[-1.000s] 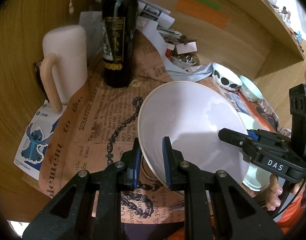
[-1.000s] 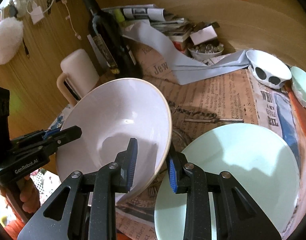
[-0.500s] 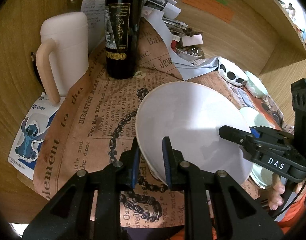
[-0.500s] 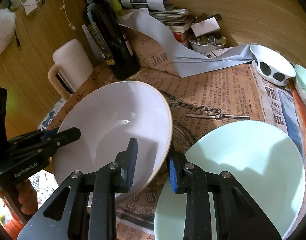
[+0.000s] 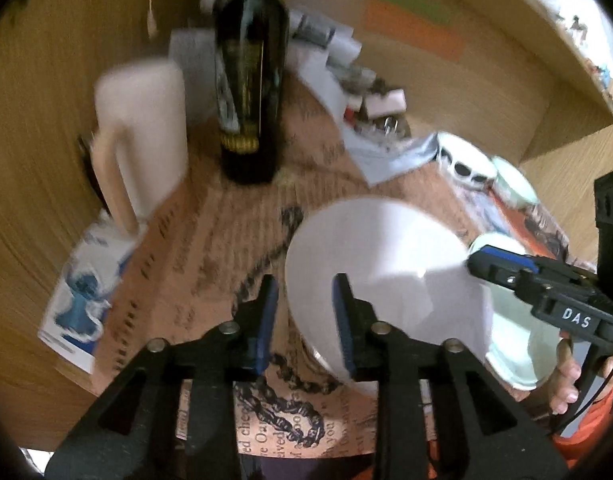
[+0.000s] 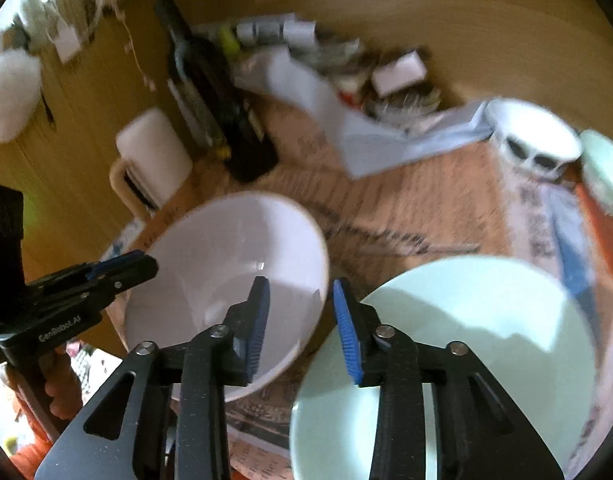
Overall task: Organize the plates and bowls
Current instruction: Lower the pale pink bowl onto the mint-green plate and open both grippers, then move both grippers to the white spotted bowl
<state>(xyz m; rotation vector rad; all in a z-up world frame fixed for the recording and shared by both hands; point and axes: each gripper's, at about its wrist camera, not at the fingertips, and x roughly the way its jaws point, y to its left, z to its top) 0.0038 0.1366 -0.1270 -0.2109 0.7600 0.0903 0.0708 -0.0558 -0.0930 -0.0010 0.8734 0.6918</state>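
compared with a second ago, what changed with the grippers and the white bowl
Both grippers let go: the left gripper and right gripper were clamped on opposite sides of the white bowl's rim and now stand open around it. The bowl now looks level. The green plate and wine bottle stayed put.

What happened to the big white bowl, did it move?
Yes. The white bowl came down toward the table, away from the wine bottle that its rim nearly reached before.
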